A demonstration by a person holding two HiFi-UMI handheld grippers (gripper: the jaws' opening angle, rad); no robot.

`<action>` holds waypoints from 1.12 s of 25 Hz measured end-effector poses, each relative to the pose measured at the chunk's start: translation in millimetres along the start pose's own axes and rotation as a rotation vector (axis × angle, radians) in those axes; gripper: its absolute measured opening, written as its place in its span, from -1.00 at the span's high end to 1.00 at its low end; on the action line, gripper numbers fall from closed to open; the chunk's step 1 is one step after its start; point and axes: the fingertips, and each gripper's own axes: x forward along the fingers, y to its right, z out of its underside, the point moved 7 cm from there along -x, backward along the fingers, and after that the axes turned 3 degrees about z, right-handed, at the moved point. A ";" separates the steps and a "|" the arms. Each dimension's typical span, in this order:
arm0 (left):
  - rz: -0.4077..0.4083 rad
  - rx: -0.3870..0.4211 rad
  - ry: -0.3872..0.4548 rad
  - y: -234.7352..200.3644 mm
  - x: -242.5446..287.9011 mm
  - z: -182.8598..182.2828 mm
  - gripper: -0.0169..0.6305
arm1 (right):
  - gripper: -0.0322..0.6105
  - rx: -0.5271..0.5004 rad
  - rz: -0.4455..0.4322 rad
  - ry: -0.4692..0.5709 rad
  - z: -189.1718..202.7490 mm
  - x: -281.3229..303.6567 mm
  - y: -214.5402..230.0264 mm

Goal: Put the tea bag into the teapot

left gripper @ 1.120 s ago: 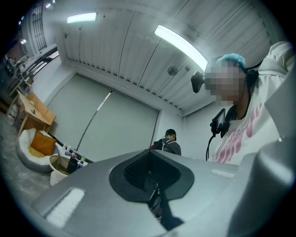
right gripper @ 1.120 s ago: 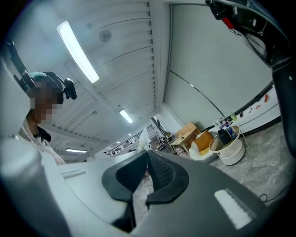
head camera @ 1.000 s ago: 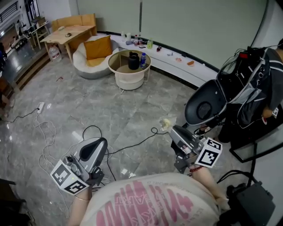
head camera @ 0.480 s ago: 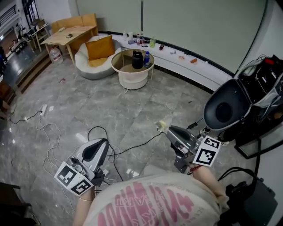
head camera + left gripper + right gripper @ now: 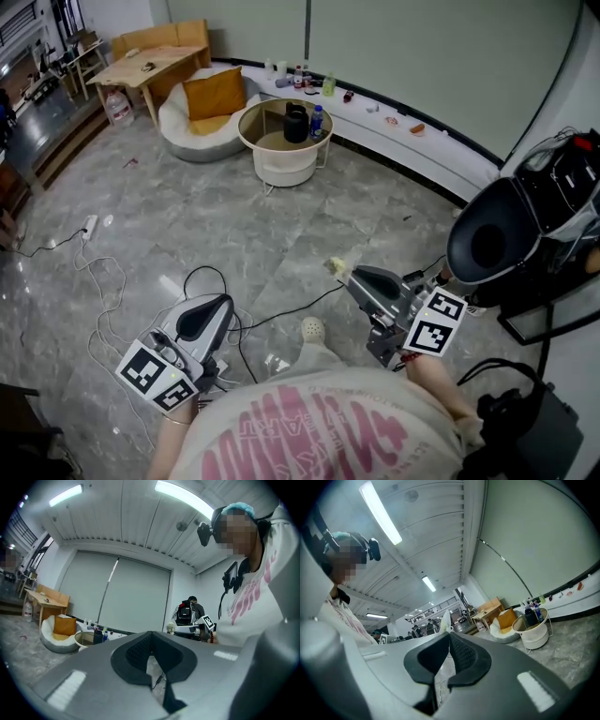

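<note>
Far from the teapot (image 5: 296, 125), the tea bag (image 5: 338, 265), plainest in head view, is being clamped by the right gripper (image 5: 350, 274); the left gripper's (image 5: 219, 303) jaws are being held together.

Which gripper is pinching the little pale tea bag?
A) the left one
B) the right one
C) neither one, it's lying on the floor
B: the tea bag pokes out from the tip of the right gripper, whose jaws are closed on it, while the left gripper has its jaws together with nothing between them.
</note>
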 end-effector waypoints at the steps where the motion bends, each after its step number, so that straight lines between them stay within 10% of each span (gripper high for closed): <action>1: 0.000 -0.002 -0.005 -4.2 5.3 0.9 0.90 | 0.87 -0.012 -0.004 -0.011 -0.2 3.0 4.6; 28: -0.021 0.037 0.024 -168.6 195.7 -39.4 0.90 | 0.87 -0.117 -0.028 -0.085 -108.8 120.9 210.6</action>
